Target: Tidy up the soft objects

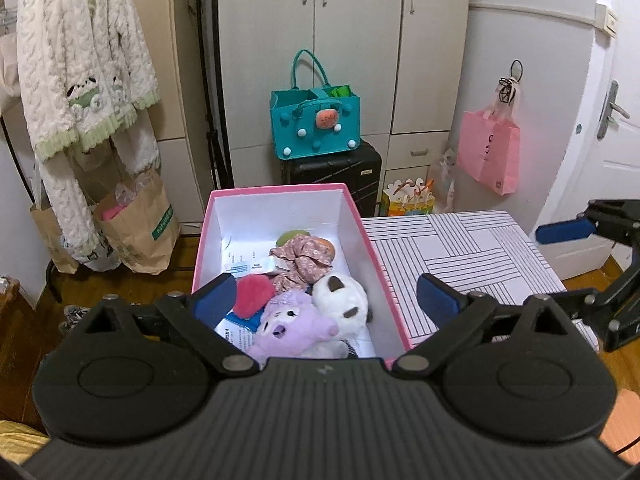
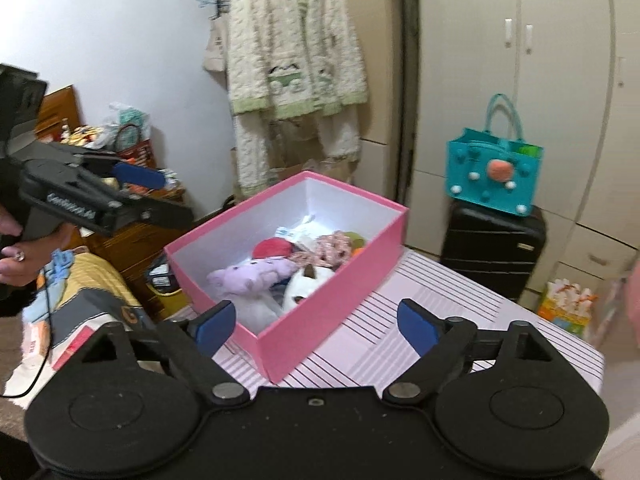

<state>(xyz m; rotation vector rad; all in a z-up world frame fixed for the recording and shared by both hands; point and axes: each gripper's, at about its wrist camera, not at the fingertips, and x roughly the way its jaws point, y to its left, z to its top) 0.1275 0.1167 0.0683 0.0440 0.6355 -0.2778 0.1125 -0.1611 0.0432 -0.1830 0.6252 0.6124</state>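
Note:
A pink box [image 1: 370, 248] with a white inside stands on the left part of a striped tabletop [image 1: 472, 248]. In it lie a purple plush [image 1: 288, 324], a white plush with brown patches [image 1: 340, 300], a red fluffy ball [image 1: 254, 294], a floral cloth [image 1: 304, 260] and some papers. My left gripper [image 1: 326, 300] hangs open over the box's near end, with nothing between its fingers. My right gripper [image 2: 316, 320] is open and empty too, near the box's front corner [image 2: 276, 360]. The purple plush [image 2: 248, 276] and the white plush [image 2: 308, 284] lie inside the box.
A teal felt bag [image 1: 316, 124] sits on a black suitcase [image 1: 332, 172] by the wardrobe. A fluffy cream robe [image 1: 80, 64] hangs at left over paper bags [image 1: 136, 224]. A pink bag [image 1: 488, 152] hangs near the door. A hand [image 2: 12, 256] holds the left gripper beside a bed.

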